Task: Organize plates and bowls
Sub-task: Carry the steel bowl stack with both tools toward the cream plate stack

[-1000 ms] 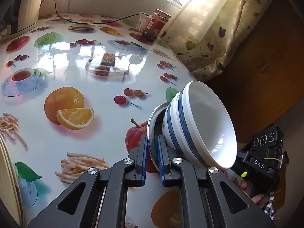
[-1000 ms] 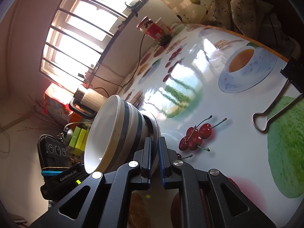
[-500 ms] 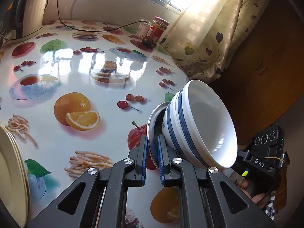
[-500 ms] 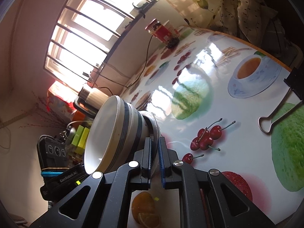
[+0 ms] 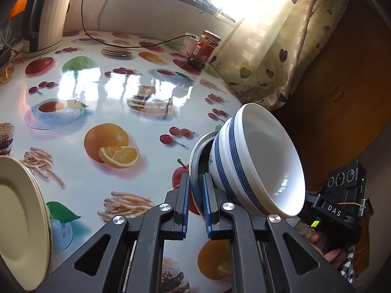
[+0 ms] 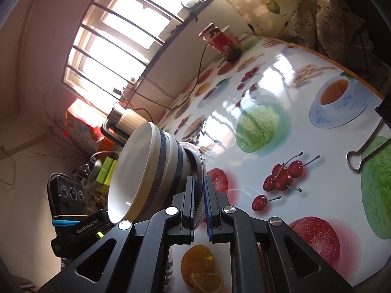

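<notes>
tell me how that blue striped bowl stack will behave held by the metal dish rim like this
Likely top-heavy: the striped bowls tilt steeply on the metal dish that both grippers pinch. The glossy glaze suggests they could slide off. They look ceramic, so probably heavy and breakable.

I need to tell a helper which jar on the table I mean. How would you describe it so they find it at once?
Start at the round table with the fruit-print cover and look to its far edge, below the barred window and beside the curtain. There stands the glass jar. Its red lid and red label set it apart from the pale carton beside it.
</notes>
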`<state>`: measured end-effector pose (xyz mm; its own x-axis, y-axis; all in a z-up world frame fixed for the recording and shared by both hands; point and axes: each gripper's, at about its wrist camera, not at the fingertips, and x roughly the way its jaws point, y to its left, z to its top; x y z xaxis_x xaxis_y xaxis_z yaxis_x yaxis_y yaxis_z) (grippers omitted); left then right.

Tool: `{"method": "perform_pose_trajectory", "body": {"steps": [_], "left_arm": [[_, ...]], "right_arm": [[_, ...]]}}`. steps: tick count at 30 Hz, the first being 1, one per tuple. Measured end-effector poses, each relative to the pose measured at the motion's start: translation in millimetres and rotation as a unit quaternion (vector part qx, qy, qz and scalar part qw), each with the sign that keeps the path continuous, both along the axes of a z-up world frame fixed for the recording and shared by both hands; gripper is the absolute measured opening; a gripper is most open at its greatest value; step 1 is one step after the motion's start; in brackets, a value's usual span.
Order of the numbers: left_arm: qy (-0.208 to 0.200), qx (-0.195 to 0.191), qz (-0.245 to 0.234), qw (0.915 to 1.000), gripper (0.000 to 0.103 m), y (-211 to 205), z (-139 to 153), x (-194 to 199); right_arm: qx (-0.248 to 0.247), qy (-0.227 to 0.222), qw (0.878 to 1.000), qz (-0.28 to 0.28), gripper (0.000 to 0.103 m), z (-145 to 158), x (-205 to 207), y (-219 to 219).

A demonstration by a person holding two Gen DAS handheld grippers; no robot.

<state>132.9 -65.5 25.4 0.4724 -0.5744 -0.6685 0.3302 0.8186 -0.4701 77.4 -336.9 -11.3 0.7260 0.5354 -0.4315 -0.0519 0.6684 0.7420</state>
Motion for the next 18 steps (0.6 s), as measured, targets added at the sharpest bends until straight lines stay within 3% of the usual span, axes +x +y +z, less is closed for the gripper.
{"method": "perform_pose_trajectory", "body": {"steps": [18], "left_arm": [[-0.008,-0.001,0.031,0.9995,0.010,26.9,11.4,-10.3]], "right_arm": [[-0.008,-0.007,1.000,0.030,0.010,11.8,8.7,24.0]]}}
